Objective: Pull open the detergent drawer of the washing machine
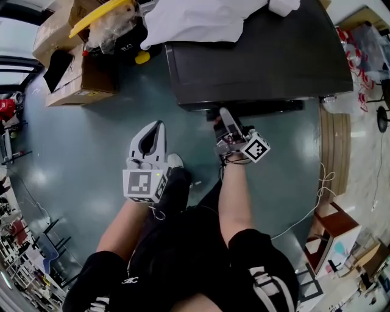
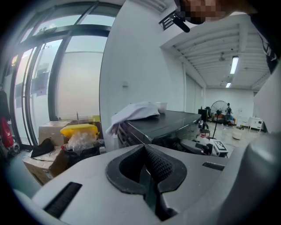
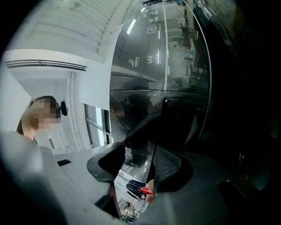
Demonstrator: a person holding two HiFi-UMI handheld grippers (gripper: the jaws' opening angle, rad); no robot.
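Note:
The dark washing machine [image 1: 262, 61] stands at the top of the head view, its front edge facing me. My right gripper [image 1: 224, 116] is up against that front, just below the top panel. In the right gripper view the glossy dark front panel [image 3: 145, 66] fills the picture, and a shiny part of it sits in the gap between the jaws of the right gripper [image 3: 142, 162]; the pads stand apart and I see no pressing. My left gripper [image 1: 155, 128] hangs over the floor left of the machine, shut on nothing, its pads meeting [image 2: 147, 169]. The drawer itself I cannot make out.
A white cloth [image 1: 195, 21] lies on the machine's top [image 2: 167, 121]. Cardboard boxes [image 1: 79, 79] and a yellow-lidded bin [image 1: 100, 15] stand at the back left. A wooden board [image 1: 335, 146] and a white cable [image 1: 323, 183] lie on the floor to the right.

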